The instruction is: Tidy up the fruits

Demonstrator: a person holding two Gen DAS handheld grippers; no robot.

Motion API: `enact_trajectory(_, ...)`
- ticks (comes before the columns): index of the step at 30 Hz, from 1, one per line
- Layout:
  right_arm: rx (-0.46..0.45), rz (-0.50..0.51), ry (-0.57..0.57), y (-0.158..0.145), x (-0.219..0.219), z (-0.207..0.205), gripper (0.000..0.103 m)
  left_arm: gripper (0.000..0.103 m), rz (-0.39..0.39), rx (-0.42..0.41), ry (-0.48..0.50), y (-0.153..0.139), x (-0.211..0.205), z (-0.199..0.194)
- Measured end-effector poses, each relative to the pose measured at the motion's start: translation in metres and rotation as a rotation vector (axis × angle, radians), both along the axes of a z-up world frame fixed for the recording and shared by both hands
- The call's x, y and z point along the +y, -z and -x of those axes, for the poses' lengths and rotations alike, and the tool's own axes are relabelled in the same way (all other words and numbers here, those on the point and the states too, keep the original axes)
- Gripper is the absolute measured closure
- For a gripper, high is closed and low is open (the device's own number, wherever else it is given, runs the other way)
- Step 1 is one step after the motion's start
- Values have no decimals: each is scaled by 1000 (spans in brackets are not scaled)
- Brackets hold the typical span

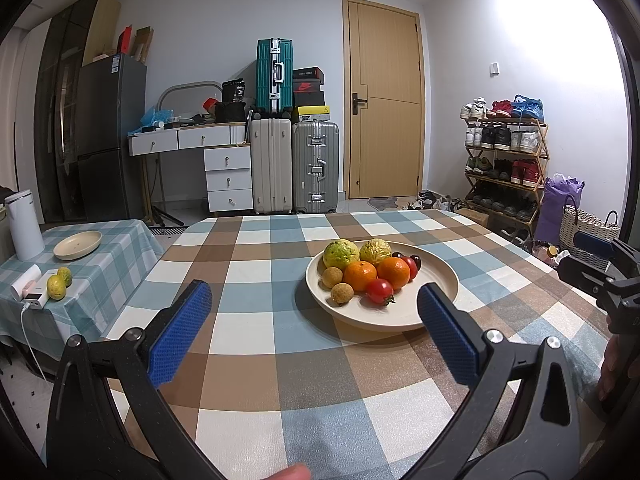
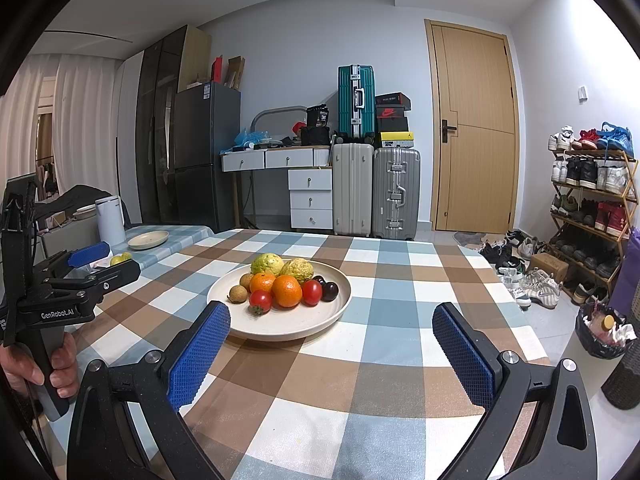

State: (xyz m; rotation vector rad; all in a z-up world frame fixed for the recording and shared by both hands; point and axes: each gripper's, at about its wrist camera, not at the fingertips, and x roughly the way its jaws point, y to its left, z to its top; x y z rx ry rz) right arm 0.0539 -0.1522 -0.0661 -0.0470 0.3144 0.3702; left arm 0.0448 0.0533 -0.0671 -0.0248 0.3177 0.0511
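on checked table (image 1: pixel 248 360): fruit plate (image 1: pixel 440 280); jaws apart

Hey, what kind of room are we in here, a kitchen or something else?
Probably a lived-in room of a small flat, not a proper kitchen: a fridge stands beside stacked suitcases, a loaded shoe rack sits near the door, and a fruit plate rests on a checked table.

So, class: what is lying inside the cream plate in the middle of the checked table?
The cream plate holds two guavas, two oranges, two tomatoes, two longans and dark cherries. Anything beneath or behind the pile is hidden.
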Motion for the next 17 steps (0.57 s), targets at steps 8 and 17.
enact_trajectory(8, 0, 0, 0, 0, 0, 0, 0, 0, 0, 0, 0, 1, -1, -1)
enact_trajectory(17, -1, 0, 0, 0, -1, 0, 0, 0, 1, 1, 0, 1, 0, -1)
